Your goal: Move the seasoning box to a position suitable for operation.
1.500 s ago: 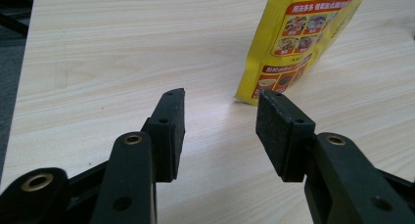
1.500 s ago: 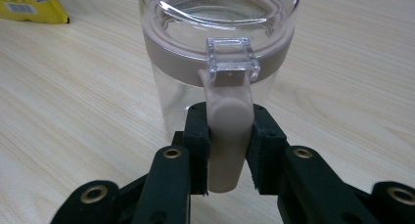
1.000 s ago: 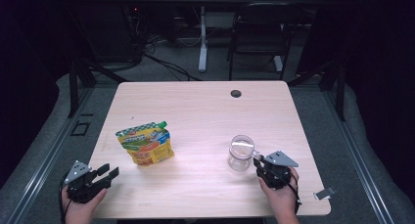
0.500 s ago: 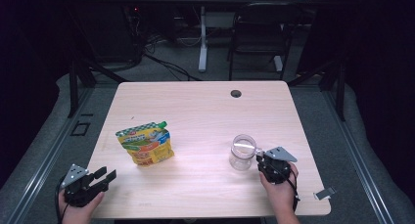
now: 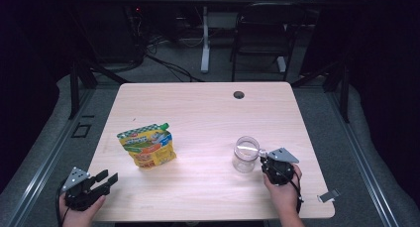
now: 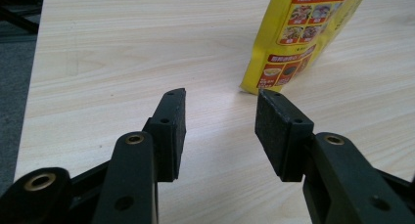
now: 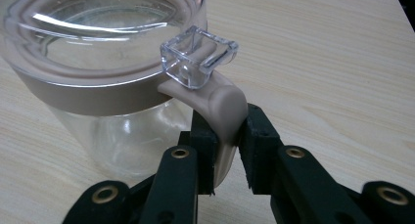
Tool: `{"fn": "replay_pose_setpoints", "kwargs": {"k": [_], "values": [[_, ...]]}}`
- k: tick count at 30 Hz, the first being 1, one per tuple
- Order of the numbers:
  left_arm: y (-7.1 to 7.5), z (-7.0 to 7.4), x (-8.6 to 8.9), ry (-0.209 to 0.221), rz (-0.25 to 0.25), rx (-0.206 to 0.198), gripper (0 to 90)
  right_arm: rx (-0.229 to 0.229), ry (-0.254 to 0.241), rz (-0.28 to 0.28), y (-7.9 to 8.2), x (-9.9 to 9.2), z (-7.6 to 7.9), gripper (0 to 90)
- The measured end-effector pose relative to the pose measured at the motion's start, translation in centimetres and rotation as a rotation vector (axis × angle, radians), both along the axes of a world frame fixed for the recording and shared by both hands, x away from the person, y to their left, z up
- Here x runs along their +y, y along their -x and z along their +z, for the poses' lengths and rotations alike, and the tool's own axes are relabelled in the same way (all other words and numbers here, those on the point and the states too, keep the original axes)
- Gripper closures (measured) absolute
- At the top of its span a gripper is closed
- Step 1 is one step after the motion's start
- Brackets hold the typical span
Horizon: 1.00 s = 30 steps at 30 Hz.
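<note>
Glass jar (image 5: pixel 246 154) stands upright on the wooden table (image 5: pixel 208 113), on the person's right side and near the front edge. It is clear, with a tan band around the top and a see-through lid. A tan handle (image 7: pixel 226 106) curves out from the band, and a small clear tab (image 7: pixel 198 55) sits on top of it. The right gripper (image 5: pixel 267 162) is just beside the jar, held in the person's right hand (image 5: pixel 283 190). Its jaws have just been closing, and in the right gripper view the tan handle sits between them with the black pads (image 7: pixel 204 136) pressing on it from both sides. So the right gripper has hold of the jar by its handle. The left gripper (image 5: pixel 106 178) is at the front left corner of the table, held in the left hand (image 5: pixel 79 209). Its jaws stand apart, with nothing between them but bare table, and they hold nothing. A yellow food pouch (image 5: pixel 147 146) with a green cap lies on the table between the two grippers, closer to the left one. In the left gripper view the pouch (image 6: pixel 298 38) is ahead of the jaws and not touching them. A small dark hole (image 5: pixel 238 94) sits in the table near the far edge.
</note>
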<state>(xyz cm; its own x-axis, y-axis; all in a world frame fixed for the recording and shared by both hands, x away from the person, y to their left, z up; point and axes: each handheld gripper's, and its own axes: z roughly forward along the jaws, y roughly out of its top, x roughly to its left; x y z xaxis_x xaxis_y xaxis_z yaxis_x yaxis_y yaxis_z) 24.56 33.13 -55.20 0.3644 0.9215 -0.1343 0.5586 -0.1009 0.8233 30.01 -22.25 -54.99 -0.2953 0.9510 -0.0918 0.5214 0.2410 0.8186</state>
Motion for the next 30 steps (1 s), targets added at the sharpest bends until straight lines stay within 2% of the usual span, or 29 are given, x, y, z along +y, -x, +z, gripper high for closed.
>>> {"fn": "replay_pose_setpoints", "kwargs": {"k": [6, 12, 16, 20, 21, 22, 25, 26, 30], "values": [[-0.2, 0.1, -0.4, -0.013, -0.019, -0.004, 55.3, 0.009, 0.009, 0.027, 0.3, -0.1, 0.1, 77.6], [-0.4, 0.2, -0.9, -0.007, -0.038, -0.012, 55.3, 0.014, 0.013, 0.053, 0.8, 0.0, 0.2, 77.6], [-0.7, 0.3, -1.5, -0.017, -0.063, -0.017, 55.3, 0.012, 0.023, 0.092, 1.3, 0.1, 0.3, 77.7], [-1.1, 0.4, -2.4, -0.022, -0.096, -0.025, 55.3, 0.008, 0.03, 0.158, 2.2, 0.7, 0.3, 78.1], [-1.1, 0.4, -2.4, -0.022, -0.096, -0.025, 55.3, 0.008, 0.03, 0.158, 2.2, 0.7, 0.3, 78.1], [-1.1, 0.5, -2.6, -0.025, -0.104, -0.023, 55.3, 0.007, 0.034, 0.184, 2.5, 1.0, 0.3, 78.1], [-1.2, 0.5, -3.0, -0.032, -0.117, -0.027, 55.3, 0.01, 0.035, 0.2, 2.7, 1.2, 0.3, 78.0], [-1.2, 0.6, -3.1, -0.034, -0.12, -0.028, 55.3, 0.012, 0.032, 0.227, 2.9, 1.3, 0.3, 78.0], [-1.2, 0.6, -3.3, -0.026, -0.128, -0.032, 55.4, 0.013, 0.024, 0.247, 3.0, 1.5, 0.3, 78.1]]}}
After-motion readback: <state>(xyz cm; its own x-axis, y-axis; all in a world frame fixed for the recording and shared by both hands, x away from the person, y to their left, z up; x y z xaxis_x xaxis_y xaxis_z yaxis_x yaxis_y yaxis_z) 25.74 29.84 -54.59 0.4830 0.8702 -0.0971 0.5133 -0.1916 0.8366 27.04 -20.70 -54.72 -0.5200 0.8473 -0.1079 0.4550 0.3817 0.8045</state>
